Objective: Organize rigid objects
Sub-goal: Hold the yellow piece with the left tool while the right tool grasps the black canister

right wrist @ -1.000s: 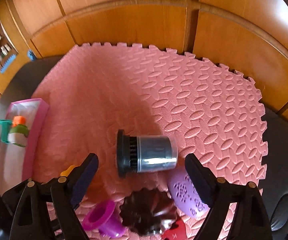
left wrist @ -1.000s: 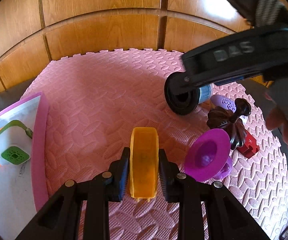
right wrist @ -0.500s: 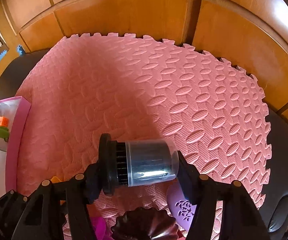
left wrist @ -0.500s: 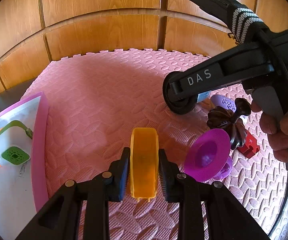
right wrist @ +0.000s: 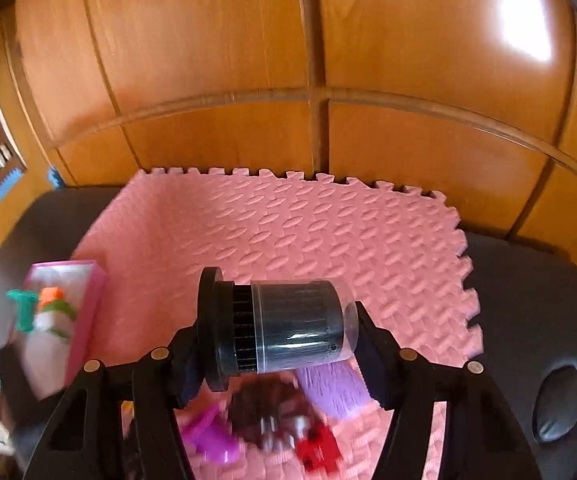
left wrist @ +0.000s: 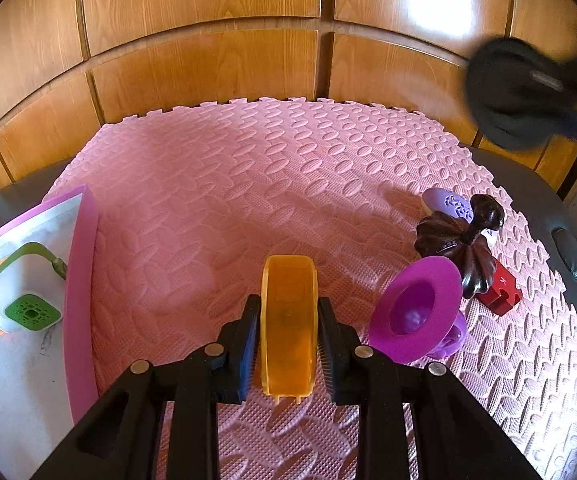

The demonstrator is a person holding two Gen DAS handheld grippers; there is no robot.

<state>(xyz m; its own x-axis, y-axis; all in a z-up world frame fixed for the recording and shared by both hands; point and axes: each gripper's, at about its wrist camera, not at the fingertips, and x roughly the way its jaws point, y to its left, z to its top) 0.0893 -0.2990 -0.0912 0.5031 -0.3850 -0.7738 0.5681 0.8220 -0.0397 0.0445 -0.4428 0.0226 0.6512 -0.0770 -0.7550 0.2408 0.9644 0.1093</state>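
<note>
Two clamped tools over a pink foam mat

The left tool gripped a translucent orange holder; the right tool clasped a ribbed black-and-clear canister above the embossed mat, wood panels beyond.

Glossy wood panelling, light glare

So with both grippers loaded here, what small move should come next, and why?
Probably carry the black-and-clear cylinder across toward the pink bin. The right gripper is shut on it and holds it clear above the pink mat, while the left gripper is clamped on the orange piece, low over the mat.
</note>
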